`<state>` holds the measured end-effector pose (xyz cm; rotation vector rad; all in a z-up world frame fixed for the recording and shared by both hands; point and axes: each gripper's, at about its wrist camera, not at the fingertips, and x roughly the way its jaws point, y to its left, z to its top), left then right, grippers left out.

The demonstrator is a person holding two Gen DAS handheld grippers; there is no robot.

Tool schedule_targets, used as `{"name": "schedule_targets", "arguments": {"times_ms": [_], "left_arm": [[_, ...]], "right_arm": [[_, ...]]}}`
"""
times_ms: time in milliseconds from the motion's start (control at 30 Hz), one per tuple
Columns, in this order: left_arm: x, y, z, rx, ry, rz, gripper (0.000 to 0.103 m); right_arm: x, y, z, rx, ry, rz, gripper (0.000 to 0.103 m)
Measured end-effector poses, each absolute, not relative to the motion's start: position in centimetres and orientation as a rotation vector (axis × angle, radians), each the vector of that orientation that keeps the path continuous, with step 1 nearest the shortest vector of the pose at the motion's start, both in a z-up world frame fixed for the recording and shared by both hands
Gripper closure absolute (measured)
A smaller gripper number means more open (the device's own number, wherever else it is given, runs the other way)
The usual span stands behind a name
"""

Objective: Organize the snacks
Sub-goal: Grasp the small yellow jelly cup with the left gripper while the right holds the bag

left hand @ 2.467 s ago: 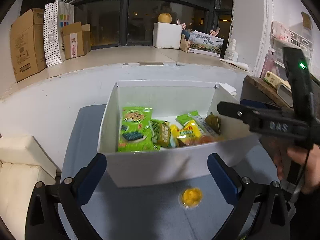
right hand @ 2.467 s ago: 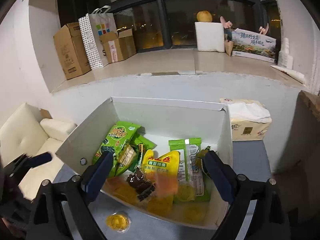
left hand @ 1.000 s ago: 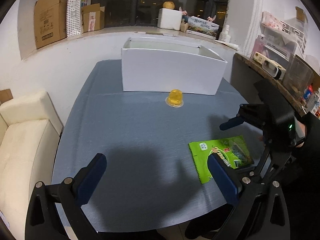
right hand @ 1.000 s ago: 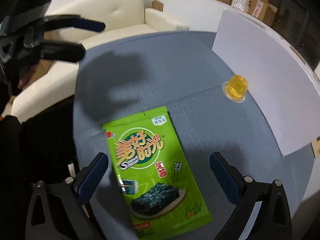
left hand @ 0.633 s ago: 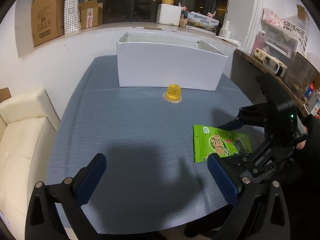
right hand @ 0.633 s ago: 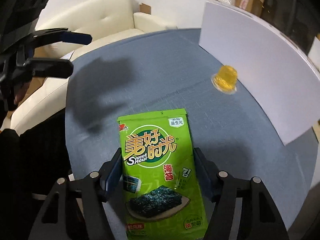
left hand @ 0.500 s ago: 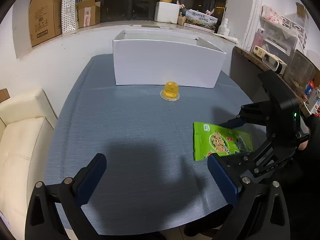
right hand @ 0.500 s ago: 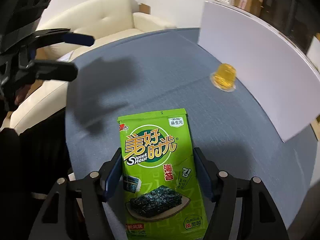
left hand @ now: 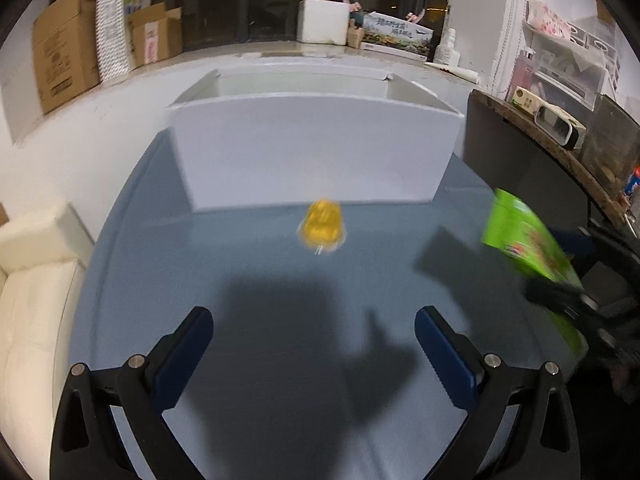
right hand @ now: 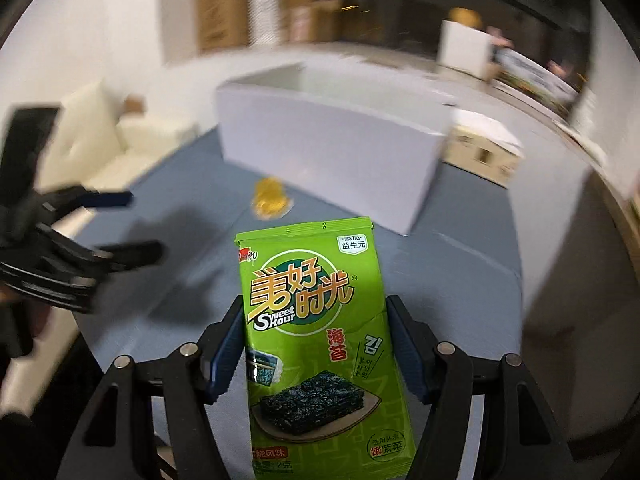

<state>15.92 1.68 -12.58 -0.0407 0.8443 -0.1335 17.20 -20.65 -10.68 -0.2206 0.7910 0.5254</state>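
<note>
The green seaweed snack packet (right hand: 320, 344) stood upright between the blue pads of the right gripper (right hand: 316, 356), which pressed on both of its side edges and held it clear of the blue-grey tabletop (right hand: 448, 280), its printed front facing the right wrist camera; in the left wrist view the same packet (left hand: 524, 236) showed as a blurred green shape raised at the right edge of the table, with the dark frame of the right gripper (left hand: 576, 296) below and behind it. Just beyond the packet a small yellow jelly cup (right hand: 270, 198) sat on the table, close to the near wall of the white box (right hand: 328, 152) but not touching it; from the left wrist the jelly cup (left hand: 322, 226) lay near the middle of the table, just in front of the white box (left hand: 312, 148), whose inside could not be seen from this angle. The left gripper (left hand: 314, 344) hung over the bare near part of the tabletop (left hand: 160, 264) with its jaws spread wide and nothing between them. A cream sofa (left hand: 36, 280) stood to the left of the table, and cardboard boxes (left hand: 66, 46) lined the windowsill behind
</note>
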Motion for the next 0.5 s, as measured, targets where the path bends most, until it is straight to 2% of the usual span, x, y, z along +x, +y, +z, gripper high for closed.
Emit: {"name": "schedule_targets", "arguments": {"times_ms": [167, 400, 467, 500], "left_arm": [[21.3, -0.5, -13.5, 0.001, 0.864, -0.134, 0.0], [27.4, 0.1, -16.2, -0.033, 0.921, -0.112, 0.002], [28.3, 0.2, -16.7, -0.023, 0.931, -0.111, 0.018], [28.7, 0.3, -17.1, -0.016, 0.95, -0.107, 0.034]], "right_arm": [[15.0, -23.6, -10.0, -0.067, 0.763, 0.442, 0.032], [13.8, -25.0, -10.5, -0.01, 0.782, 0.369, 0.032], [13.4, -25.5, -10.3, -0.011, 0.778, 0.364, 0.032], [13.3, -25.6, -10.2, -0.012, 0.777, 0.361, 0.032]]}}
